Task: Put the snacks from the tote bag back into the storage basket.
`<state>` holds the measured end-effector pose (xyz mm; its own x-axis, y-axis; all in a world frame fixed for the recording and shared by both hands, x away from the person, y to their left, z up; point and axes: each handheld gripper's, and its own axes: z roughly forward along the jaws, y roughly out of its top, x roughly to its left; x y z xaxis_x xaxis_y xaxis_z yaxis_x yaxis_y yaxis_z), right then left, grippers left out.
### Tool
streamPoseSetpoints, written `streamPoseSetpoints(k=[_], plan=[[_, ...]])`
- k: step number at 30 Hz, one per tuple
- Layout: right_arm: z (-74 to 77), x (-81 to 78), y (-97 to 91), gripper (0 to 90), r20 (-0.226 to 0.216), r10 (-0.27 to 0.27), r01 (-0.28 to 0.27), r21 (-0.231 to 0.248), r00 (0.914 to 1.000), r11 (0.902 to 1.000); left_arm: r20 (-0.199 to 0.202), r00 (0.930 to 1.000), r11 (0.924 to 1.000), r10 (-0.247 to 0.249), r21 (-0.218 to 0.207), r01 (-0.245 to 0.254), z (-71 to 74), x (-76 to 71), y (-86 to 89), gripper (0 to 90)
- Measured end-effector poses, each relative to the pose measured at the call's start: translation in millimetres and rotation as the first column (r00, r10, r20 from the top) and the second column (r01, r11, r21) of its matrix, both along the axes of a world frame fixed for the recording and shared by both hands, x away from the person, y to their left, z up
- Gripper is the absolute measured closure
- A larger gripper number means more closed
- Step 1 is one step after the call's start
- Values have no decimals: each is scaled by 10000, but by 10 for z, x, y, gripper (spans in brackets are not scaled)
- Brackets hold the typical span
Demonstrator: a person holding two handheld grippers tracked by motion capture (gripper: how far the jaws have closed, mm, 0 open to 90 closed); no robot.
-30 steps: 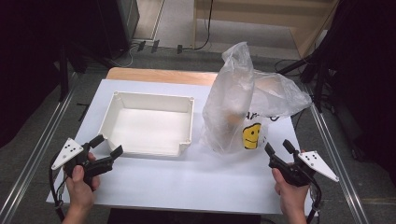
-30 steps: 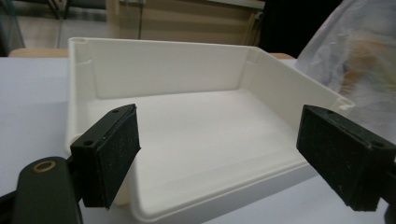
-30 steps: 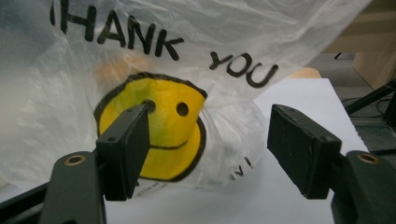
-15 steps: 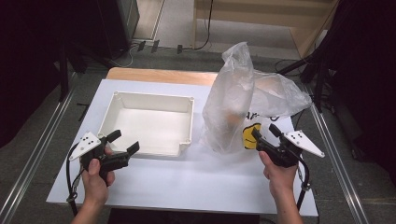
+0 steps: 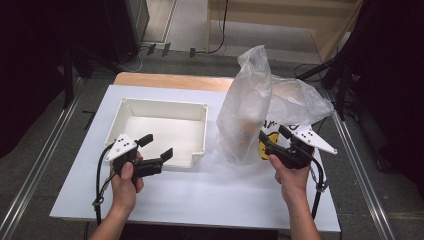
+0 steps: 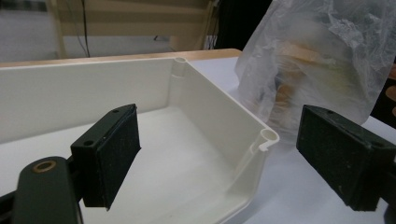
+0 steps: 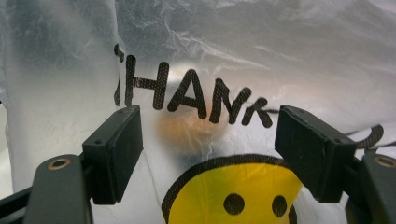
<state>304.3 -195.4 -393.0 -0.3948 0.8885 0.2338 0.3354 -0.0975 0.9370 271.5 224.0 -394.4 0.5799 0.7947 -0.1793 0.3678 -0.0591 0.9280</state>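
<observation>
The right gripper (image 5: 274, 138) sits right up against the lower front of the clear plastic bag (image 5: 260, 105), jaws spread wide and having just opened a bit further, with nothing pinched between them; in the right gripper view the two black pads (image 7: 116, 154) frame the bag's print, black "THANK" lettering up top and a yellow smiley face (image 7: 238, 196) below, and there's an orange blur behind the film that's too fuzzy to identify. Whether the pads actually touch the plastic is hard to say, it looks like they're just in front of it. The left gripper (image 5: 155, 147) is held over the near right part of the white tray (image 5: 132, 107), jaws also well apart and holding nothing; from the left gripper view one pad (image 6: 109, 154) hangs over the tray's inside and the other shows out past its near right corner post, with the bag further off beyond that. The bag stands upright on the white table (image 5: 210, 195), just beside the tray's right wall, crumpled at the top and bulging out to the right. The tray looks empty inside. Both of the person's hands come in from the near edge, a cable trailing down from each gripper.
</observation>
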Motion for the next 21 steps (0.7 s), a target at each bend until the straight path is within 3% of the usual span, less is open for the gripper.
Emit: streamPoseSetpoints(k=[6,8,14,15,16,17,18,19,21], plan=[[-58,-34,-42,283,-214,-69,74,223,9997,9997,-64,9997,9997,-244,-88,244,-8,64,-196,136],[-113,-23,-55,313,-529,-461,461,-16,9975,9989,-26,9995,9994,-310,-152,310,5,76,-244,136],[-208,19,-26,337,-954,-476,473,-60,9943,9989,147,9984,9984,-553,-92,555,68,122,-411,136],[-238,38,-11,407,-1070,-440,435,-69,9933,9990,188,9977,9978,-650,-98,652,87,135,-459,137],[-238,38,-11,407,-1070,-440,435,-69,9933,9990,188,9977,9978,-650,-98,652,87,135,-459,137],[-262,61,-7,510,-1237,-226,223,-39,9921,9997,224,9969,9972,-749,-57,750,107,145,-507,137],[-262,61,-7,510,-1237,-226,223,-39,9921,9997,224,9969,9972,-749,-57,750,107,145,-507,137],[-293,89,5,607,-1525,201,-206,-20,9881,9998,239,9963,9966,-821,-10,821,120,153,-546,137],[-325,103,25,702,-1634,632,-646,-30,9845,9979,230,9957,9959,-896,103,894,130,161,-598,137]])
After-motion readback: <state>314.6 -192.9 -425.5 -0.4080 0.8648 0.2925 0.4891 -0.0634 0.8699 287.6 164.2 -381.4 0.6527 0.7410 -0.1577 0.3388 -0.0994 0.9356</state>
